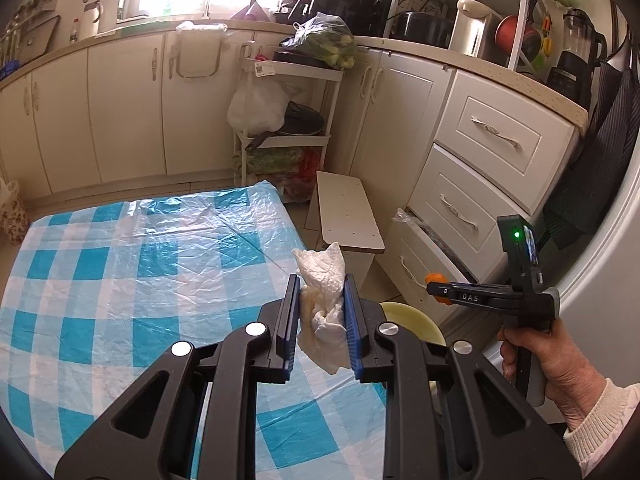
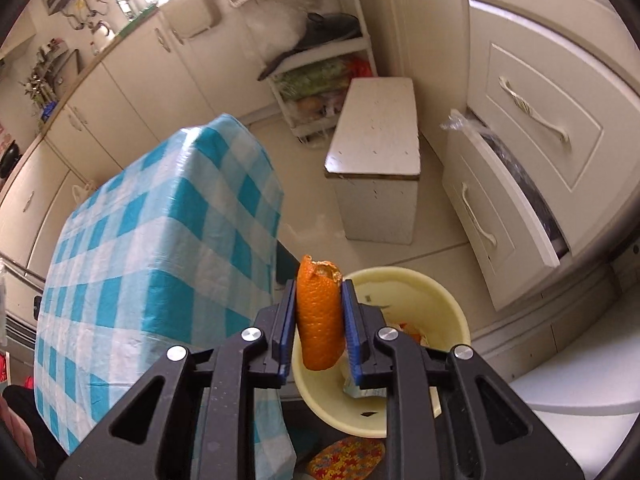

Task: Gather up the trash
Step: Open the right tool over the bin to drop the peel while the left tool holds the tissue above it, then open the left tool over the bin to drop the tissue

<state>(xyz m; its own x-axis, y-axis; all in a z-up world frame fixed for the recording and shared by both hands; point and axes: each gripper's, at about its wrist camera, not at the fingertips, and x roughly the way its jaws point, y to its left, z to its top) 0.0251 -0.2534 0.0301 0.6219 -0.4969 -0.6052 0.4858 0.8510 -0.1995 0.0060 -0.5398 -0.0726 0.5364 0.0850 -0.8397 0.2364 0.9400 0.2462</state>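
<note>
Drop-off step in hand. Right gripper (image 2: 320, 320) pinches orange peel (image 2: 320, 316) above yellow bin (image 2: 448, 304), right of table (image 2: 120, 240); left gripper (image 1: 322, 320) pinches crumpled tissue (image 1: 322, 300) over table's near right edge. Next: spread right jaws over bin, then carry tissue across.

Both grippers (image 1: 322, 312) look alike: black cut-out frames, blue pads (image 2: 349, 320), silver bolts (image 1: 256, 329) (white "DAS" lettering, a green light on one), and there's a cream ribbed cuff (image 1: 596, 428).
</note>
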